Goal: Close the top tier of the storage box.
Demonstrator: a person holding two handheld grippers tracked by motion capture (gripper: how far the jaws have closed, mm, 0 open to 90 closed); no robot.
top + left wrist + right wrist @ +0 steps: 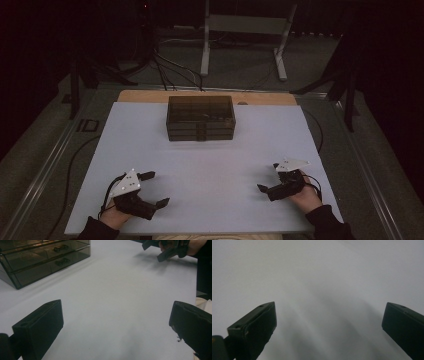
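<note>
Left gripper [154, 189] rests near-left on the white table [210, 165], jaws spread wide, holding nothing. Right gripper [269, 177] near-right, likewise wide apart and unloaded. Smoked-plastic drawer box [201, 118] stands far-centre, well apart from both, drawers closed.

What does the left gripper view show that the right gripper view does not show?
The left gripper view alone shows the smoky drawer box with its stacked drawers closed, standing on the white table top, and the right gripper farther off in a hand. The right gripper view alone shows soft shadows fanning out across the bare surface. Both share the same white surface and a pair of black jaws standing wide apart with nothing between them.
</note>
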